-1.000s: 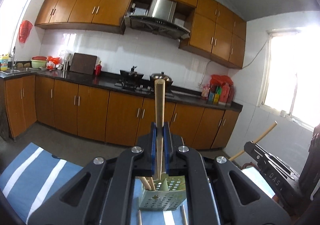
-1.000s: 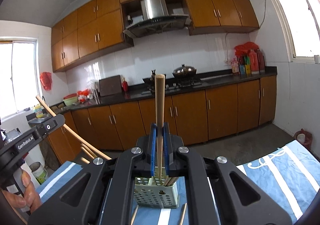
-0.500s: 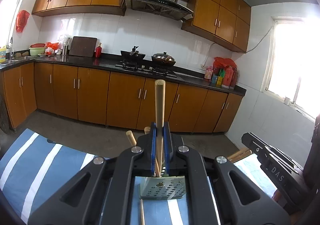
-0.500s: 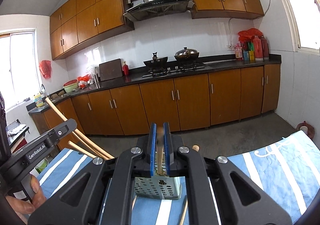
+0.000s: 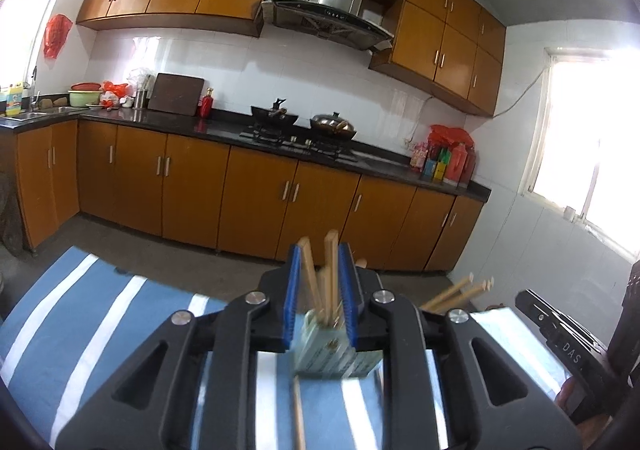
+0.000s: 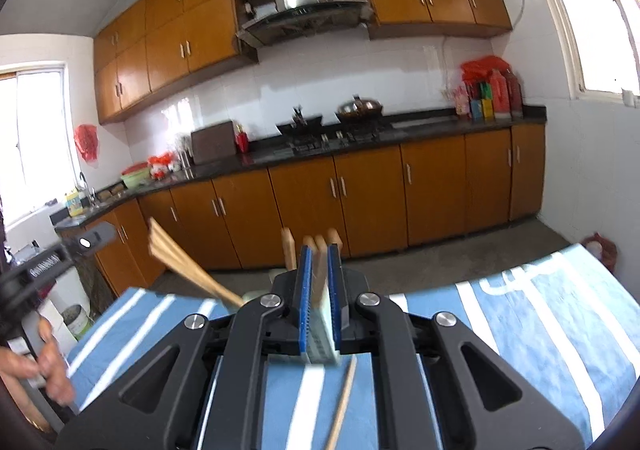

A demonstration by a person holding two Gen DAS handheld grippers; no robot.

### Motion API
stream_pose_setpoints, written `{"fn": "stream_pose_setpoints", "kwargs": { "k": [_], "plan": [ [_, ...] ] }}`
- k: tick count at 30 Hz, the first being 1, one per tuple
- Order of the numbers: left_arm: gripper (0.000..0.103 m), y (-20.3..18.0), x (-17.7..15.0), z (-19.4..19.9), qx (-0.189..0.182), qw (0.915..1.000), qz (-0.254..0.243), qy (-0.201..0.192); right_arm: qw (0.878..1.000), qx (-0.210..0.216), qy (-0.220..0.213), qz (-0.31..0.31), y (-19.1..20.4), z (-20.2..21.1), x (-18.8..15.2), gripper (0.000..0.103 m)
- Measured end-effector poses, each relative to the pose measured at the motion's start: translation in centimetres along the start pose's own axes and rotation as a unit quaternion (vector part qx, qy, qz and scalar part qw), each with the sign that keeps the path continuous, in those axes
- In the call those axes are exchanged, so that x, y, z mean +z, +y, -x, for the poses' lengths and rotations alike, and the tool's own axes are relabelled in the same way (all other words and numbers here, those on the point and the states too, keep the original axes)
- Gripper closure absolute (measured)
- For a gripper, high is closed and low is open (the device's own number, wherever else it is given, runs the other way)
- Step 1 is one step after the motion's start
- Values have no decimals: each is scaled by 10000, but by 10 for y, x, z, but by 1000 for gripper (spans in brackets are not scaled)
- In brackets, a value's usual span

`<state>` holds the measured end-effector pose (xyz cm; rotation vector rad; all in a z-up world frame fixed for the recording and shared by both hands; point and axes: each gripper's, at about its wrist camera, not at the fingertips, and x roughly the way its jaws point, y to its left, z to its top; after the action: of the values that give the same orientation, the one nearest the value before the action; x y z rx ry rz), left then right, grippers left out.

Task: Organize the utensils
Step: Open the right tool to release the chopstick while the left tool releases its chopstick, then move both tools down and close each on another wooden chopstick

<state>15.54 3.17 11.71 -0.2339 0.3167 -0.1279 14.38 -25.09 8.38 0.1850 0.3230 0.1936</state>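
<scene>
A pale green perforated utensil holder (image 5: pixel 332 354) stands on the blue striped cloth (image 5: pixel 100 314), with several wooden chopsticks (image 5: pixel 331 274) upright in it. My left gripper (image 5: pixel 319 290) is open, its blue pads either side of the chopsticks, gripping none. My right gripper (image 6: pixel 319 282) is partly open around the holder (image 6: pixel 320 346); a chopstick (image 6: pixel 319 270) stands between its pads, apparently free. One loose chopstick (image 6: pixel 344 398) lies on the cloth in front of the holder, another shows in the left wrist view (image 5: pixel 298 410).
The other gripper shows at the right edge in the left wrist view (image 5: pixel 560 342) and at the left in the right wrist view (image 6: pixel 52 258), with a hand (image 6: pixel 36 370). Kitchen cabinets (image 5: pixel 256 202) stand behind the table.
Both grippers have lowered their chopsticks into the holder and opened, letting them go. The chopsticks now stand in the holder with the others.
</scene>
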Motion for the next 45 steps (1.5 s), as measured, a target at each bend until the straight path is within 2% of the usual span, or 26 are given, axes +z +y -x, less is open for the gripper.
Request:
{"fn": "stream_pose_setpoints", "kwargs": {
  "k": [1,6,11,15,20,23,25,28,33,37,38,40,41,43,45],
  "plan": [
    [80,3,-5,3,35,10000,-18,57,9999,-41,101,-21,-3,1,-8,81],
    [74,19,-60,5,246,9967,-230,741,9950,-127,988,-95,-11,-14,-67,80],
    [73,34,-124,-8,308,9844,-276,1711,9804,-117,1965,-75,-3,-38,-135,80],
    [73,38,-156,-12,301,9759,-244,2148,9708,-27,2397,-100,6,-46,-168,80],
    [66,34,-176,-11,241,9711,-307,2353,9664,-101,2565,112,18,-48,-181,80],
    [66,28,-182,-15,179,9690,-383,2433,9643,-196,2636,186,19,-50,-186,81],
    [66,22,-185,-18,140,9678,-414,2479,9645,-283,2619,184,17,-51,-188,92],
    [66,15,-192,-22,91,9654,-465,2566,9645,-414,2608,70,9,-52,-186,95],
    [66,0,-203,-31,75,9596,-667,2732,9643,-697,2550,-153,-8,-53,-182,95],
    [66,-8,-213,-38,164,9549,-837,2843,9643,-717,2541,-199,-14,-52,-181,95],
    [67,-9,-216,-41,201,9528,-882,2898,9643,-711,2542,-195,-14,-52,-181,95],
    [75,-12,-220,-44,328,9515,-975,2900,9643,-711,2543,-179,-14,-51,-181,95],
    [84,-13,-221,-44,401,9512,-1063,2869,9643,-708,2544,-178,-14,-52,-181,95],
    [93,-13,-221,-45,470,9509,-1089,2859,9643,-695,2548,-185,-14,-52,-181,95],
    [95,-8,-220,-43,516,9511,-1050,2860,9642,-688,2554,-185,-14,-52,-181,95]
  ]
}}
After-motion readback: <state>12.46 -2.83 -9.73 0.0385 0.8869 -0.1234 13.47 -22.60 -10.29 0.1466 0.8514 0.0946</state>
